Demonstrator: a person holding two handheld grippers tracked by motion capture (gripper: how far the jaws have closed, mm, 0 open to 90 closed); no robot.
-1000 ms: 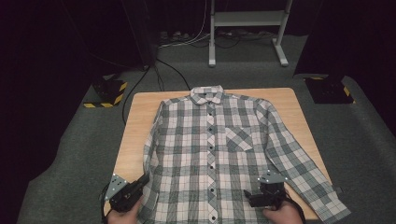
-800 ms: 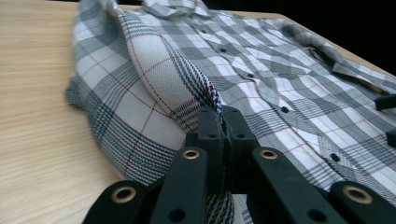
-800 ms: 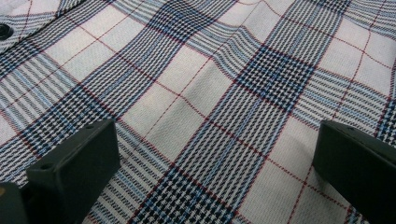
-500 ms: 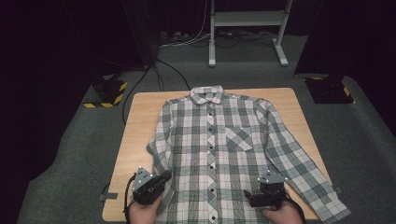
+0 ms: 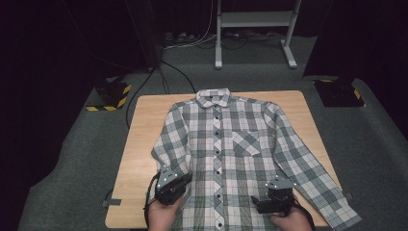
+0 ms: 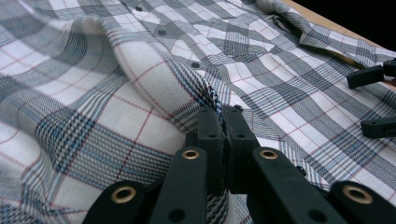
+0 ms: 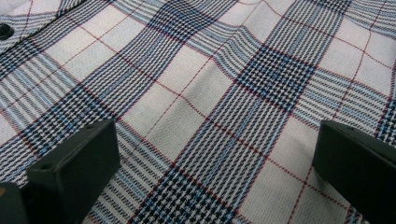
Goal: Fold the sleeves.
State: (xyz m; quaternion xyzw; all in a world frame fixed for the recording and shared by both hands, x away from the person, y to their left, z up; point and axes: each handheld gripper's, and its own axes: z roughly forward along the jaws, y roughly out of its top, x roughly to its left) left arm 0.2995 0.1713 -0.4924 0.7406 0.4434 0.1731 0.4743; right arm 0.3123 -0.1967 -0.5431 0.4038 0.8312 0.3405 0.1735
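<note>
A plaid button-up shirt point(image 5: 231, 144) lies face up on the wooden table point(image 5: 144, 125), collar toward the far edge. My left gripper point(image 5: 185, 179) is over the shirt's lower left front. Its jaws are shut on a pinched ridge of the plaid fabric point(image 6: 205, 95), and the left sleeve is drawn in over the body. My right gripper point(image 5: 262, 204) rests low on the shirt's lower right front, open, with flat cloth point(image 7: 205, 121) between its wide-apart fingers point(image 7: 79, 158). The right gripper's fingers point(image 6: 369, 77) also appear at the edge of the left gripper view.
The right sleeve point(image 5: 312, 178) stretches to the table's near right corner. Bare wood runs along the table's left side. Grey carpet surrounds the table, with cables point(image 5: 163, 82), a white stand point(image 5: 255, 29) behind and yellow-black striped blocks point(image 5: 110, 94) on the floor.
My left gripper has moved right from the table's left edge onto the shirt's front, dragging the left sleeve inward with it. The right gripper has stayed where it was.
</note>
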